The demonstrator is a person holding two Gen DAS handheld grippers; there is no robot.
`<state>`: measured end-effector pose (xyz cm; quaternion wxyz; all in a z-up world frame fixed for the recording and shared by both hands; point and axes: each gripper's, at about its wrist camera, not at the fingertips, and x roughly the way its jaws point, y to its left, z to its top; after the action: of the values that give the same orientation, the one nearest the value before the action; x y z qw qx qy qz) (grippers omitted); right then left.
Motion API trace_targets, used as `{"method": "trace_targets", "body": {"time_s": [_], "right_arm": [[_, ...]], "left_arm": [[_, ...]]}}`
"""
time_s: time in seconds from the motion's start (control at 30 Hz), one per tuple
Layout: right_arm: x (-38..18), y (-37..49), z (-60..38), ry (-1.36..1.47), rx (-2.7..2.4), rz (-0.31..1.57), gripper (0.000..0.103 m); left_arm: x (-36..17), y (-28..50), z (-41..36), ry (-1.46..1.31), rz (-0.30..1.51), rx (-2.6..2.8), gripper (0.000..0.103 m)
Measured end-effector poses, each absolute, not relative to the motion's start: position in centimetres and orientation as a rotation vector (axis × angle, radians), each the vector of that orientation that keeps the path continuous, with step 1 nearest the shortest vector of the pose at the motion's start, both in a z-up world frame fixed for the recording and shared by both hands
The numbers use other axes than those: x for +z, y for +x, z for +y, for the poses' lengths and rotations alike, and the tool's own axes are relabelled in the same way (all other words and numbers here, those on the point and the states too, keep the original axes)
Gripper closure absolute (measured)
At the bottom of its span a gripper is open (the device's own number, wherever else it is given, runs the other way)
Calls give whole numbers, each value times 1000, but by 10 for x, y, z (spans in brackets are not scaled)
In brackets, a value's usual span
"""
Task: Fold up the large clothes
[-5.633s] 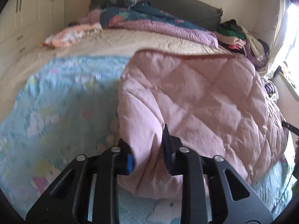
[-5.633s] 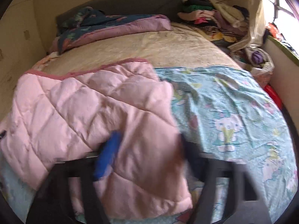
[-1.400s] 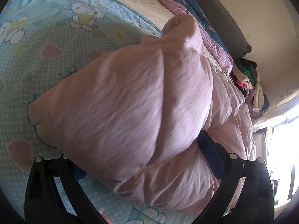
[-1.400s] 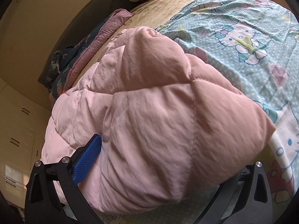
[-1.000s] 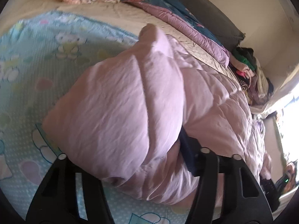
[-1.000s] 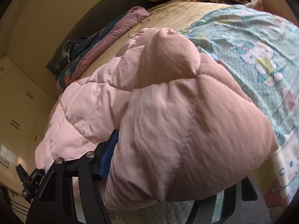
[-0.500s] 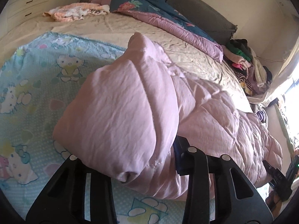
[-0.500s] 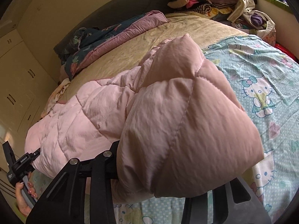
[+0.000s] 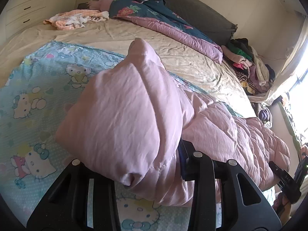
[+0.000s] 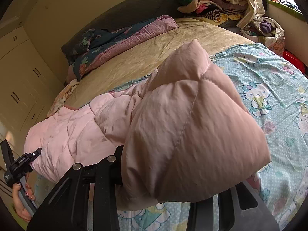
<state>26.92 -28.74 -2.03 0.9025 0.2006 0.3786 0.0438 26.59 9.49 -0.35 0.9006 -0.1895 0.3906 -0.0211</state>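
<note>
while both grippers lift its near corners, the pink quilt (image 9: pixel 134 119) hangs bunched above the cartoon-cat sheet (image 9: pixel 38 96) on the bed (image 9: pixel 134 38), its long axis running left to right between the two hands. the left gripper (image 9: pixel 132 165) has a thick puff of the left end between its fingers, the right finger (image 9: pixel 194 165) pressed against the padding and the left one mostly hidden under the fold, so the opening is fairly narrow and filled with quilt. seen from the right wrist, the right gripper (image 10: pixel 173 181) holds the right end of the pink quilt (image 10: pixel 192 125) the same way: the left finger (image 10: pixel 107 171) bites into the side of the bundle, while the right finger sits beneath the hanging cloth and can barely be made out. each corner rises just ahead of its own gripper, and the middle sags down onto the sheet between them.

judging from this, the fold in hand is bringing the near edge away over the far part of the quilt. what matters is that the rest of the quilt lies ahead of both grippers, toward the far side where the rumpled dark floral duvet (image 9: pixel 154 13) and the pile of clothes (image 9: pixel 248 63) sit, so both ends would need to travel forward evenly. neither hand is nearer; they are level.
</note>
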Motion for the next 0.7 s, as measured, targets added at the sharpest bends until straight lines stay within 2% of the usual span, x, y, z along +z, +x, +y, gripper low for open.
{"method": "trace_targets", "body": {"time_s": [0.7], "right_arm": [[-9,176,-269,402,129,768,69]], "left_arm": [[-1,185,115,-368,799,-74,73]]}}
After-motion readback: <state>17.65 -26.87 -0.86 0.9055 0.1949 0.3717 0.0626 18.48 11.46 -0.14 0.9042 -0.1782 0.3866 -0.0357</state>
